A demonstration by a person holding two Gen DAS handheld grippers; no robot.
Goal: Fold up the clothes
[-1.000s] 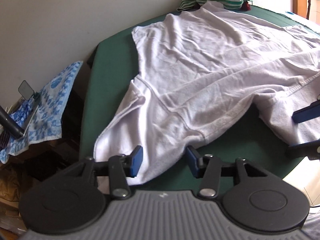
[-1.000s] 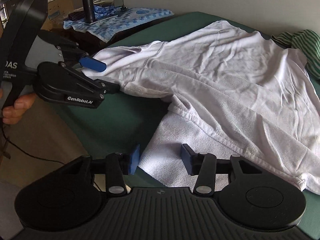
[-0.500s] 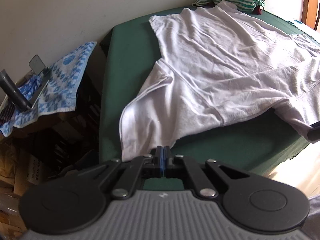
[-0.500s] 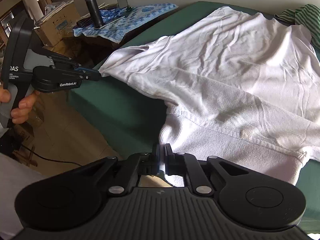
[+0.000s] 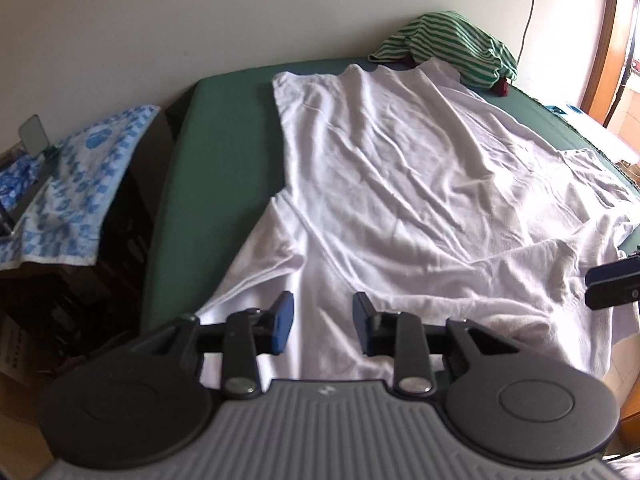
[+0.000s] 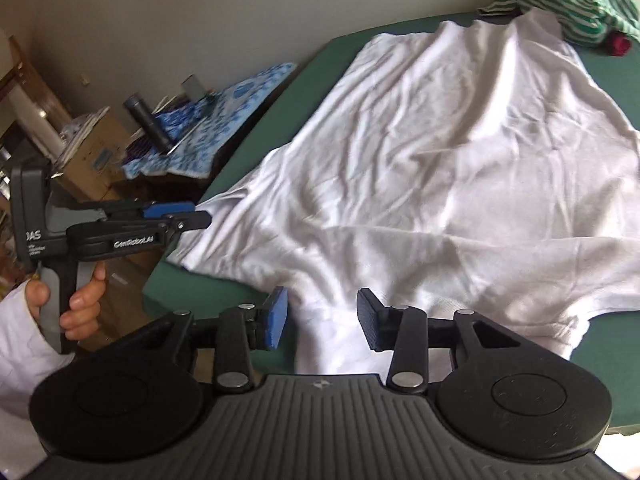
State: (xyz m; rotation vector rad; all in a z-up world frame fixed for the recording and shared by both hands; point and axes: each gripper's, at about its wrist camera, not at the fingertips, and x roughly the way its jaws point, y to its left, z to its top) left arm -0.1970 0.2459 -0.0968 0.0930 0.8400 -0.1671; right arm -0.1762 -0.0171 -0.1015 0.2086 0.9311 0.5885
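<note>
A white T-shirt [image 5: 400, 184] lies spread and wrinkled on the green table [image 5: 224, 148]; it also shows in the right wrist view [image 6: 440, 168]. My left gripper [image 5: 322, 322] is open and empty, with the shirt's near left part lying between and under its jaws. My right gripper [image 6: 322, 320] is open and empty above the shirt's near edge. The left gripper also shows from the side in the right wrist view [image 6: 176, 216], at the shirt's left corner. The right gripper's tip shows at the right edge of the left wrist view [image 5: 612, 284].
A green-striped garment [image 5: 448, 48] is bunched at the table's far end, with a dark red item [image 6: 618, 44] beside it. A side stand to the left carries a blue patterned cloth [image 5: 76, 176] and a dark cylinder [image 6: 148, 124]. Cardboard boxes [image 6: 96, 144] stand beyond it.
Both grippers were shut on the shirt's near edge half a second ago and have now opened. The shirt's near part has been let go and lies on the table.
</note>
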